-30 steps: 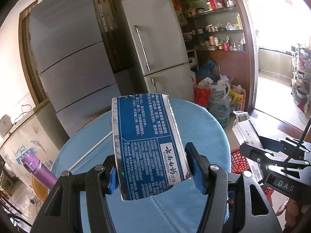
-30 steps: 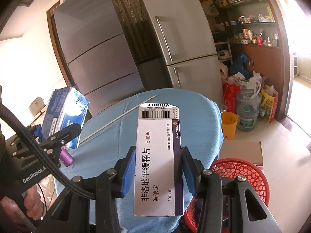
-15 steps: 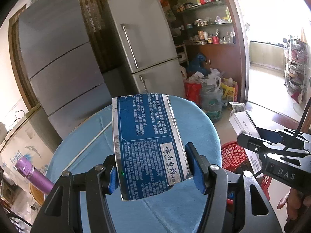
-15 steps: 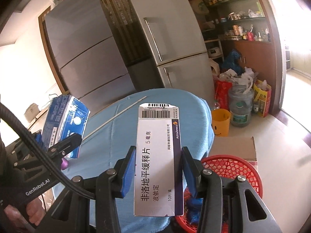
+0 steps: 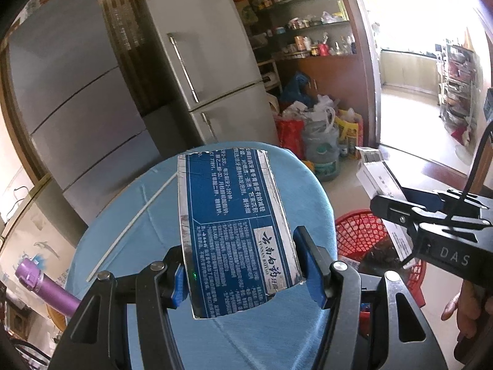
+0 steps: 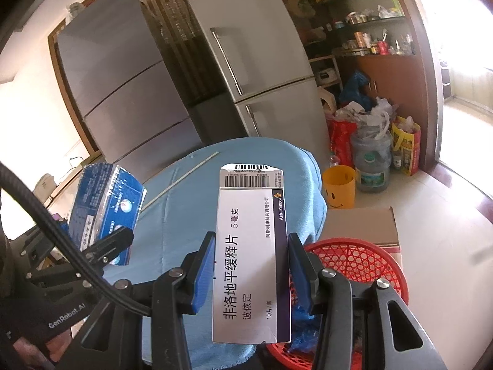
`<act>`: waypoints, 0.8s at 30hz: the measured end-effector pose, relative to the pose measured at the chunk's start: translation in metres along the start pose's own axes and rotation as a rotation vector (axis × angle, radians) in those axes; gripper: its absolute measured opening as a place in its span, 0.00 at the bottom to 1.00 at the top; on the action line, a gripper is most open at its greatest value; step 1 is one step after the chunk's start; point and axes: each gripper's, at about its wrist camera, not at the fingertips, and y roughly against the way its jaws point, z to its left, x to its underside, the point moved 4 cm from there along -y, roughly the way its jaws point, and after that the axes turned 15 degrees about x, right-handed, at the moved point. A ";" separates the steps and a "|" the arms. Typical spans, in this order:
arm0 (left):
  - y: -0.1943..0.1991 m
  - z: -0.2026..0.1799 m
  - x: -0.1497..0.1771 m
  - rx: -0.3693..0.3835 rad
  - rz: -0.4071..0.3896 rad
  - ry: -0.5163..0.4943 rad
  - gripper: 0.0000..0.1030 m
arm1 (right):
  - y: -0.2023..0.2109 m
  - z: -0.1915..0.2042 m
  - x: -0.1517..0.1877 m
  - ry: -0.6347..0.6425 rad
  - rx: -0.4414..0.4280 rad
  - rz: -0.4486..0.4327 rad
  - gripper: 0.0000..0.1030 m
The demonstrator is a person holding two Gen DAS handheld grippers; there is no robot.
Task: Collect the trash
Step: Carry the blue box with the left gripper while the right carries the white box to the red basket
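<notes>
Daylight floods in from the doorway [image 5: 409,71] on my right, blown out to white glare. Both my views stay sharp at the middle, bending and darkening toward the corners.

Both tools are matte black frames with triangular cut-outs and round silver screw heads, each ending in two fingers faced with blue pads [image 5: 309,266]. The left gripper [image 5: 243,269] carries white "GenRobot.AI" lettering and a thick black cable [image 6: 46,215] looping over it. The right gripper [image 6: 249,273] shows "DAS" on its side.
</notes>
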 end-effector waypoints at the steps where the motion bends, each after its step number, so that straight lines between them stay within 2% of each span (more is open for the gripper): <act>1: -0.002 -0.001 0.000 0.002 0.004 -0.004 0.60 | -0.001 -0.002 0.000 -0.005 0.003 0.003 0.47; 24: -0.044 -0.029 0.014 0.112 0.132 -0.024 0.60 | -0.020 -0.033 0.003 -0.082 0.037 0.060 0.47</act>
